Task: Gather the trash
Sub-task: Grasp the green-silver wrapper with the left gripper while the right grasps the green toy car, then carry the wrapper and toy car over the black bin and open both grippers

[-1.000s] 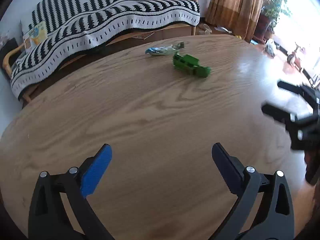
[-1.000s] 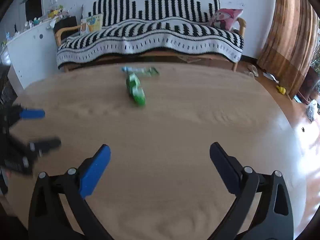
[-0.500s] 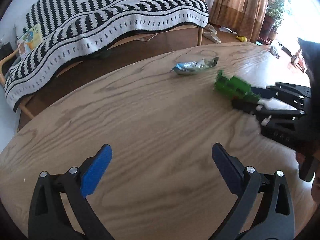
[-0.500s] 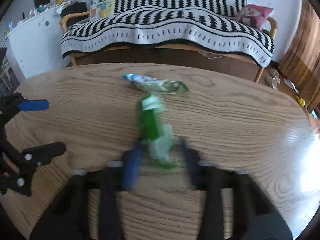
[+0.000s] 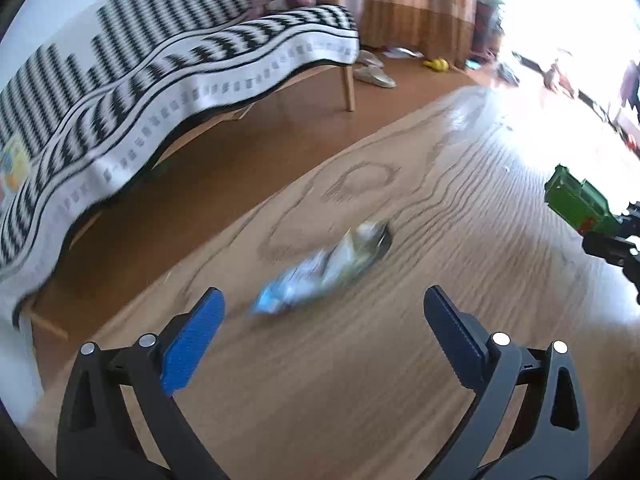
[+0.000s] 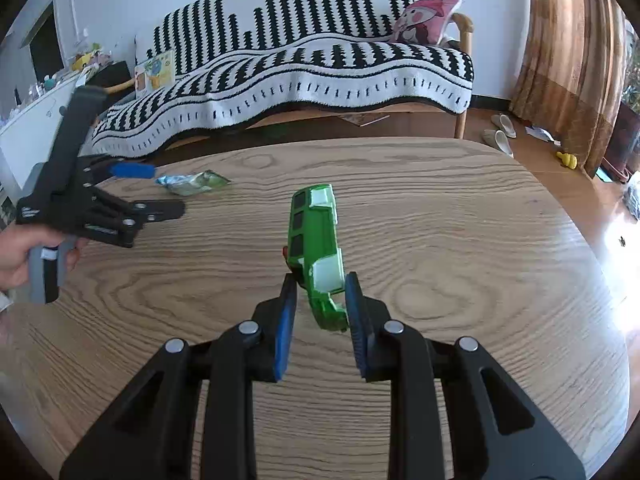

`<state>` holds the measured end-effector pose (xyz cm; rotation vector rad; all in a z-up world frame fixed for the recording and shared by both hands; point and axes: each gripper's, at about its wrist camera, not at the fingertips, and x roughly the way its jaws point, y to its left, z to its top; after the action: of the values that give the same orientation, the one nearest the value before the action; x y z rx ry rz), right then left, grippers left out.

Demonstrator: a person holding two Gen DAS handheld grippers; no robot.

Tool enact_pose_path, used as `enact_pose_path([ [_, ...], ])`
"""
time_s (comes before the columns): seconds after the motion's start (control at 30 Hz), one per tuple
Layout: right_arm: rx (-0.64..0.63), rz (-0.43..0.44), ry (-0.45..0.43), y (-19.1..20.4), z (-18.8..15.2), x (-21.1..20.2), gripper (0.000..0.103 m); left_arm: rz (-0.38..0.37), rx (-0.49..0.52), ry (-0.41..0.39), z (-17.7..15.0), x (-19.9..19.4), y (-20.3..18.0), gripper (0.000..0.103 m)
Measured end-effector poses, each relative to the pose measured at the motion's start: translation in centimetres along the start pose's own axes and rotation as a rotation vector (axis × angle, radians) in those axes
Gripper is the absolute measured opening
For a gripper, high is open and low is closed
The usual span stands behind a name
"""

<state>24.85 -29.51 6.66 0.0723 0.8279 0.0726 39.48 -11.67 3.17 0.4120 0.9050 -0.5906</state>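
A crumpled blue-and-silver snack wrapper (image 5: pixel 320 268) lies on the round wooden table (image 5: pixel 460 216), just ahead of my left gripper (image 5: pixel 323 295). That gripper is open and the wrapper is blurred by motion. In the right wrist view the same wrapper (image 6: pixel 192 183) sits right at the tips of the left gripper (image 6: pixel 164 190). My right gripper (image 6: pixel 320 280) is shut on the near end of a green toy truck (image 6: pixel 316 236), its pads pressing on both sides. The green toy truck (image 5: pixel 580 204) also shows at the right edge of the left wrist view.
A sofa under a black-and-white striped blanket (image 6: pixel 320 72) stands beyond the table's far edge. A person's hand (image 6: pixel 16 248) holds the left gripper at the left. Slippers (image 6: pixel 498 136) and small items lie on the floor at the right, by brown curtains (image 6: pixel 568 60).
My right gripper has moved forward to the green toy truck and shut on it. My left gripper has swung across the table up to the wrapper and stays open.
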Motion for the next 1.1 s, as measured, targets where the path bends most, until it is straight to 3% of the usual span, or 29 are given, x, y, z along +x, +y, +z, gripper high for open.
enact_pose_path([
  [0.07,0.007,0.007,0.001,-0.3,0.0,0.1,0.025,0.015,0.049,0.026,1.0,1.1,-0.7,0.074],
  [0.1,0.007,0.011,0.001,-0.3,-0.1,0.1,0.025,-0.026,0.029,0.016,1.2,1.1,-0.6,0.051],
  [0.13,0.005,0.014,0.004,-0.3,-0.1,0.2,0.025,-0.051,0.005,0.021,1.3,1.2,-0.3,0.019],
  [0.17,0.004,0.019,0.003,-0.2,-0.1,0.1,0.025,-0.069,-0.021,0.022,1.3,1.3,-0.1,0.012],
  [0.23,0.006,0.028,-0.001,0.0,-0.1,0.1,0.025,-0.030,-0.022,0.017,1.0,1.1,-0.3,0.008],
  [0.37,0.023,0.052,0.001,0.4,-0.2,-0.1,0.025,-0.025,-0.064,0.020,-0.5,0.0,-0.2,0.007],
  [0.6,0.034,0.064,-0.001,2.0,-0.8,-2.8,0.025,0.025,-0.108,-0.006,-3.2,-5.3,-0.6,0.007],
  [0.83,0.035,0.068,-0.029,3.6,-1.7,-7.9,0.025,0.036,-0.103,-0.032,-4.8,-11.5,-3.0,0.007],
  [1.1,0.049,0.042,-0.087,2.8,-4.1,-17.5,0.025,-0.005,-0.088,-0.076,-6.4,-18.4,-8.2,0.007],
])
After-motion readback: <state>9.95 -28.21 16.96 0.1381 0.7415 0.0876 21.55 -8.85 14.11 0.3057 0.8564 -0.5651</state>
